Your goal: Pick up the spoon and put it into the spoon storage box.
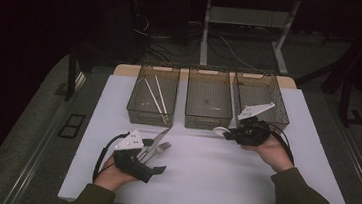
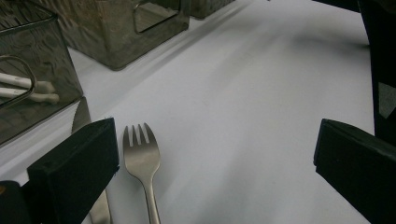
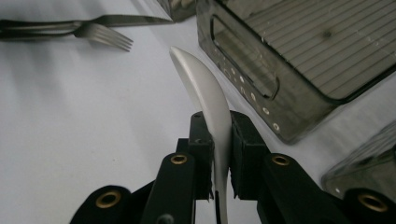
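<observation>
The right claw (image 3: pixel 218 154) is pinching a white spoon (image 3: pixel 205 93). The two black jaws press on the spoon's handle from both sides, and the bowl of the spoon sticks out past the tips. In the high view the right claw (image 1: pixel 233 133) is held up above the worktop (image 1: pixel 201 179), with the spoon (image 1: pixel 220 131) poking out to the left. Just past the spoon is the middle bin (image 1: pixel 209 100). Right behind the claw is the right bin (image 1: pixel 263 92). Far from this claw, across the white worktop, lie a fork (image 3: pixel 100 33) and a knife (image 3: pixel 126 19), side by side.

The left claw (image 2: pixel 210 163) is spread wide with nothing between its jaws. It sits low over the worktop. The fork (image 2: pixel 141 158) lies just inside its left jaw, flat on the worktop, with the prongs pointing away. The knife (image 2: pixel 83 116) lies just beside the fork, partly hidden by that jaw. Farther out past the knife is the left bin (image 1: pixel 153 94), and it has two white chopsticks (image 1: pixel 155 95) in it.
</observation>
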{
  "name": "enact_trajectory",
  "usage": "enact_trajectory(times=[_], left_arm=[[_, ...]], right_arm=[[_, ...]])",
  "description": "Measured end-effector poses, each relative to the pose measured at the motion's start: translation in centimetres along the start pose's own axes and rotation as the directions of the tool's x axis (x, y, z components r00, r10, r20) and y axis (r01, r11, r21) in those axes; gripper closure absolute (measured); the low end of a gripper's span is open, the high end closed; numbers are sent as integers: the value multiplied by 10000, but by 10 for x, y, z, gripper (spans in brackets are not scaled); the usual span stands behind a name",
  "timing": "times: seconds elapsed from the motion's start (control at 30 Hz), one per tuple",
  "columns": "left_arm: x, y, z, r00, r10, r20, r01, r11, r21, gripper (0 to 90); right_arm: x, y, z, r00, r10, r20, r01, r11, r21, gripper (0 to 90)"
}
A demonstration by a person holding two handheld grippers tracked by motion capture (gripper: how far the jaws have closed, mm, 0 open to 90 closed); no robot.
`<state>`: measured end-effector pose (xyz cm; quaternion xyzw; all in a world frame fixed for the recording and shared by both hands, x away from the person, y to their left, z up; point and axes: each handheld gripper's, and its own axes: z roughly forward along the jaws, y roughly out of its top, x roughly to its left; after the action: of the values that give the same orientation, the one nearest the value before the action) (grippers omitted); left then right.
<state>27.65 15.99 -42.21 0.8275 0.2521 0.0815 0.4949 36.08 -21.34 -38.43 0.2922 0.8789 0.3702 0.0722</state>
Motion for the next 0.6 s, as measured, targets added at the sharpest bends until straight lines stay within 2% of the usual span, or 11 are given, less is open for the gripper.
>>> enact_trajectory(times=[0.3, 0.6], left_arm=[[0, 0, -1, 10000, -86, 20, 86, 9999, -122, 0], [0, 0, -2, 10000, -87, 34, 88, 9998, -156, 0]], right_arm=[[-3, 17, -7, 9999, -57, 114, 60, 9997, -241, 801], [-12, 39, -13, 9997, -52, 237, 62, 9990, -440, 801]])
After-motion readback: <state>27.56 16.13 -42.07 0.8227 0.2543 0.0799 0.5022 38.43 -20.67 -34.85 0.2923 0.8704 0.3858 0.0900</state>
